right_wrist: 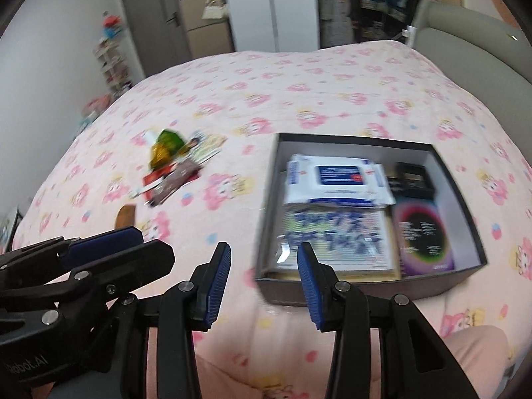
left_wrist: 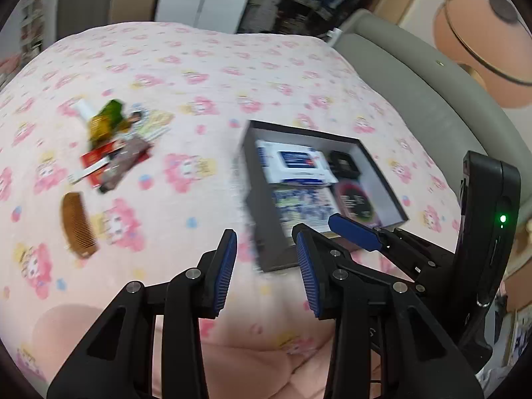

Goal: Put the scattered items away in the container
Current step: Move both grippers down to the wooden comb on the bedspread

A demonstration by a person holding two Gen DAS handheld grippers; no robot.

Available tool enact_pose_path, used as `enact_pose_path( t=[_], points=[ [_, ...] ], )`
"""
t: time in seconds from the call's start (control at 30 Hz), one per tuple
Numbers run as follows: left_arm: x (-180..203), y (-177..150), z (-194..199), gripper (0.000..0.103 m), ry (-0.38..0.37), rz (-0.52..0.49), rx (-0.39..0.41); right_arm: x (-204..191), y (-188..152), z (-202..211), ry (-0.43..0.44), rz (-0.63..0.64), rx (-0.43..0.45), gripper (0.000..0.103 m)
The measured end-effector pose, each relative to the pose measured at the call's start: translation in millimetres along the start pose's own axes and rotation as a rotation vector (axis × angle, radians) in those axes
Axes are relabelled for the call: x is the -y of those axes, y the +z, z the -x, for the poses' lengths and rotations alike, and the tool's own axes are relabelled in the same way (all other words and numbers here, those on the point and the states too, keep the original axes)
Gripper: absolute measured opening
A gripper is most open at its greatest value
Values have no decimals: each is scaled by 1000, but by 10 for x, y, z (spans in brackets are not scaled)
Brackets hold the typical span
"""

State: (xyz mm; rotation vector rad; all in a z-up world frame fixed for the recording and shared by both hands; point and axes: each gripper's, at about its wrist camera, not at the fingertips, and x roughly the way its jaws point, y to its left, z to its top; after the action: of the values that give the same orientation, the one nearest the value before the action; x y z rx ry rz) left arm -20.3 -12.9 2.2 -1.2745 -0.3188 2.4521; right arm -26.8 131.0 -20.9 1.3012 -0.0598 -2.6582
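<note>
Left gripper (left_wrist: 266, 272) fingers — parted, empty | right gripper (right_wrist: 264, 279) — likewise

Beside the dark open cardboard box (right_wrist: 459, 199), the pile of small colourful packets (right_wrist: 173, 166) is motion-blurred. The brown wooden comb (right_wrist: 125, 215) is half hidden.

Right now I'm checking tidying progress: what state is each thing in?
Box: open, partly filled.
Wipes pack: inside box, lying on the booklet.
Booklet: flat in box.
Comb: loose on the bedspread.
Packet pile: scattered on the bedspread, outside box.
Left hand-held gripper: open, empty.
Right hand-held gripper: open, empty.
</note>
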Motion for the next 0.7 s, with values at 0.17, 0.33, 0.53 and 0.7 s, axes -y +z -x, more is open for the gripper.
enact_pose_path(
  t=[0.17, 0.33, 0.53, 0.7],
  points=[
    [-518, -42, 152, 38, 23, 105, 36, -462, 72, -195, 50, 57, -19, 38],
    [-1022, -39, 191, 38, 32, 223, 63, -914, 235, -452, 89, 182, -36, 37],
    [-1549, 39, 79, 38, 60, 325, 81, -1307, 408, -758, 106, 231, -62, 37],
    [-1830, 63, -113, 38, 46, 393, 61, -1485, 474, -994, 79, 259, -90, 38]
  ],
)
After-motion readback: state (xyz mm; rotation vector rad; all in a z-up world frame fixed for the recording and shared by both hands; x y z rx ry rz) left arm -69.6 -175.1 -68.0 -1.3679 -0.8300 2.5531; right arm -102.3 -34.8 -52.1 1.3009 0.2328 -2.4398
